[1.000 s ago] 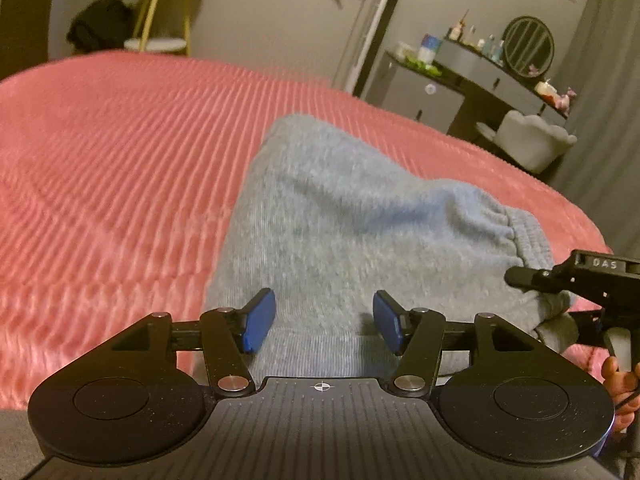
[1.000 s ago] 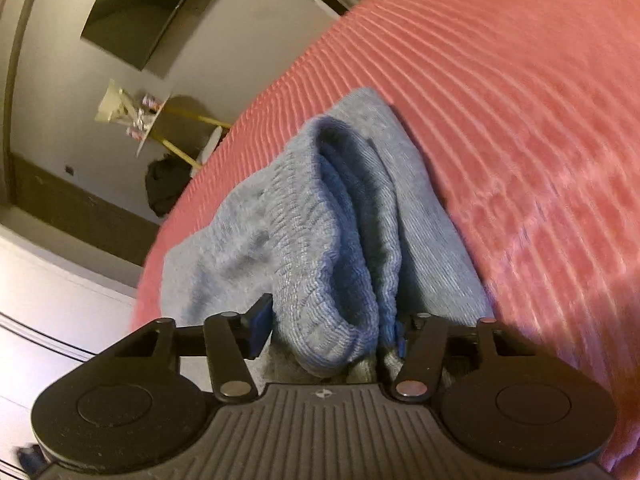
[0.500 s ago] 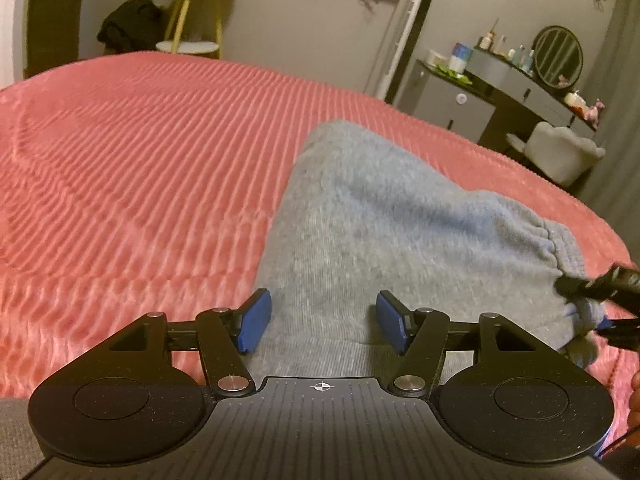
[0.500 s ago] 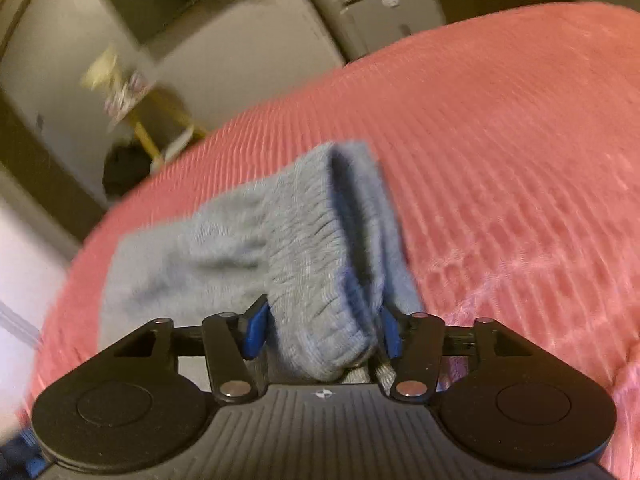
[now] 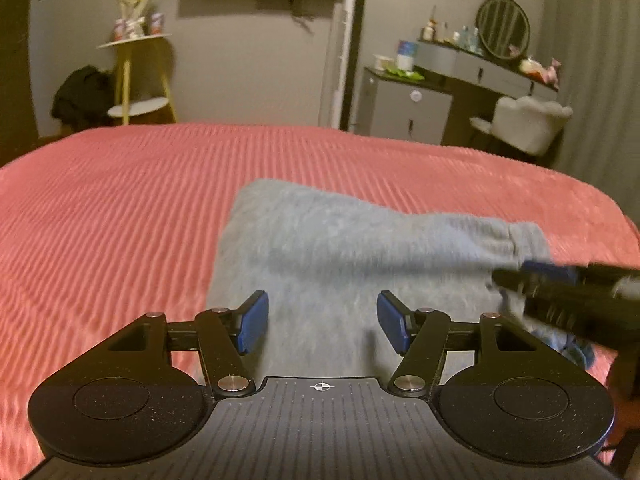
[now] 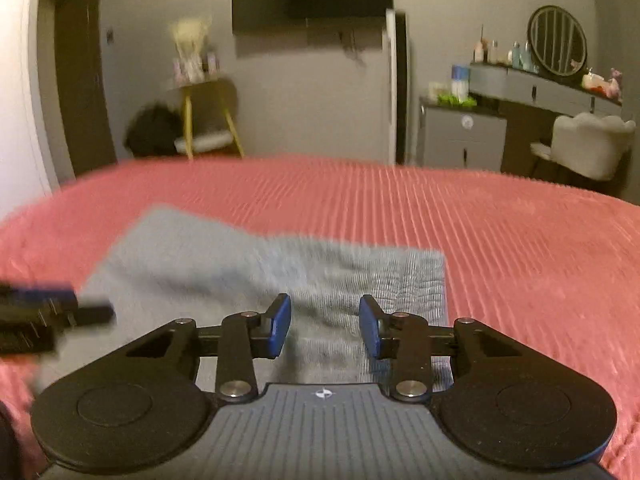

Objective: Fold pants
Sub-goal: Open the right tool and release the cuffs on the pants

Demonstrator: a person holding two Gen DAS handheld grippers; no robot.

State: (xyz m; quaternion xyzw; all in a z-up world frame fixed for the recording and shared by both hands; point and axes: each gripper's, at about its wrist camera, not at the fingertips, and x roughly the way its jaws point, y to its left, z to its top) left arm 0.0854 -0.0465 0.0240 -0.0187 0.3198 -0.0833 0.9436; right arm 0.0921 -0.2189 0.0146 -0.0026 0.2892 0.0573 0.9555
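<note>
folded grey pants (image 5: 352,256) lay flat on a ribbed pink bedspread (image 5: 120,216), near its front edge. the left gripper (image 5: 322,322) hovered over the near end of the cloth, blue pads (image 5: 252,322) spread wide, gripping nothing. the right gripper (image 6: 325,326) hung above the ribbed cuff end, jaws parted and empty. a grey vanity (image 6: 536,92) stood behind.

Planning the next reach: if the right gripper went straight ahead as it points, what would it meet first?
Probably the folded grey knit pants lying on the red ribbed bedspread; the open right gripper sits just above them, though blur hides depth.
</note>
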